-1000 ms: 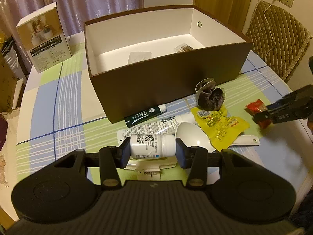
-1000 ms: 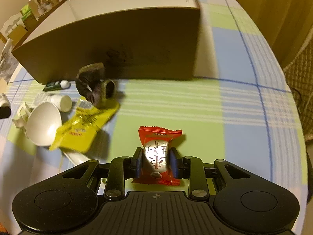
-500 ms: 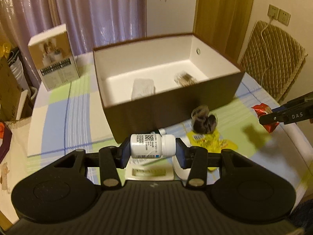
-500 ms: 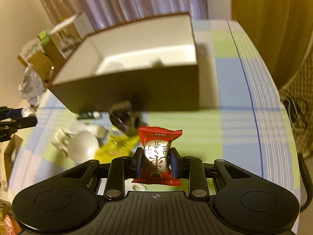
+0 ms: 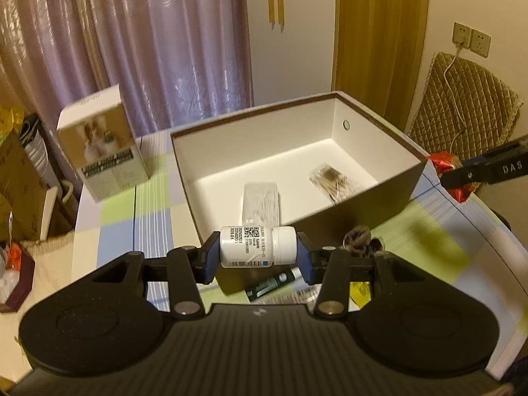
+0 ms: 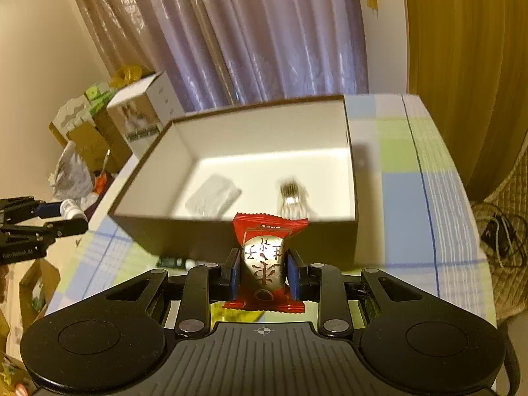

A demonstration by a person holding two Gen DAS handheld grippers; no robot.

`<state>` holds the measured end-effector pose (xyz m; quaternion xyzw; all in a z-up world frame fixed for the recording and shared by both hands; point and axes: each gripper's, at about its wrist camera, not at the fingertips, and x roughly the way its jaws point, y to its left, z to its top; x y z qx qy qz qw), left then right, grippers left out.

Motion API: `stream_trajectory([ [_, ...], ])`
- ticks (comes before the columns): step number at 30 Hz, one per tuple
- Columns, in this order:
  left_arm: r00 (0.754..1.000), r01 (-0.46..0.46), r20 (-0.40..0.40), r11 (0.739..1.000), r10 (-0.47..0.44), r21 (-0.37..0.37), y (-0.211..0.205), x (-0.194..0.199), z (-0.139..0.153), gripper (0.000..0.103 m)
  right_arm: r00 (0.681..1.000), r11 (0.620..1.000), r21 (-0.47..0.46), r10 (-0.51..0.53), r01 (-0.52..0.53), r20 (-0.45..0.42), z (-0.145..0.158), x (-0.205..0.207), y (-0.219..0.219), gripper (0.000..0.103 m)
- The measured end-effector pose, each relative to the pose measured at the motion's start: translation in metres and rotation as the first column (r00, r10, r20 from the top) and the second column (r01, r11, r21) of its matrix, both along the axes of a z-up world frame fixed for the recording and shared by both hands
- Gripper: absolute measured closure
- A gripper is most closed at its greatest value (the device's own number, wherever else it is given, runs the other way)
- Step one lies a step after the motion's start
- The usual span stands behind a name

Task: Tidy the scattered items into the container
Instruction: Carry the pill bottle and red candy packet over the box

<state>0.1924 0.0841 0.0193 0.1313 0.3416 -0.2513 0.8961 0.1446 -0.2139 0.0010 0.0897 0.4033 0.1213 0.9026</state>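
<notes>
i have lifted both loads off the table since a second ago, so both are ready to drop into the box [image 5: 389, 194]. my left gripper [image 5: 258, 251] clamps the white bottle [image 5: 257, 247] before the near wall, long axis crosswise, cap right. my right gripper [image 6: 263, 272] pinches the red candy [image 6: 265, 260], upright.

A white pill bottle [image 5: 256, 247] lies sideways, held aloft just before the open brown, white-lined box [image 5: 392, 178], which holds two clear packets, while a red wrapped candy [image 6: 266, 260] stands upright, held before the box's near wall.
</notes>
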Motion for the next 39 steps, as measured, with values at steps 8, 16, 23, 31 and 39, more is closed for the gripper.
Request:
stream_trajectory([
  [8, 0.998, 0.045, 0.037, 0.999, -0.045, -0.001, -0.019, 0.032, 0.012, 0.062, 0.998, 1.000, 0.010, 0.022, -0.023, 0.051, 0.016, 0.035, 0.011, 0.071],
  [16, 0.996, 0.073, 0.041, 0.997, -0.073, 0.008, -0.033, 0.060, 0.012, 0.062, 0.998, 0.999, 0.004, 0.039, -0.039, 0.057, 0.016, 0.066, 0.021, 0.071],
  [23, 0.996, 0.091, 0.023, 0.996, -0.091, 0.018, -0.048, 0.087, 0.005, 0.062, 0.998, 0.999, -0.006, 0.050, -0.049, 0.044, 0.009, 0.094, 0.028, 0.071],
  [31, 0.995, 0.099, 0.005, 0.994, -0.099, 0.039, -0.060, 0.132, -0.004, 0.062, 0.999, 0.998, -0.021, 0.054, -0.053, 0.007, -0.009, 0.137, 0.032, 0.071],
  [39, 0.996, 0.082, -0.034, 0.993, -0.080, 0.087, -0.071, 0.176, -0.028, 0.062, 0.998, 0.997, -0.047, 0.058, -0.059, -0.036, -0.031, 0.174, 0.037, 0.071],
])
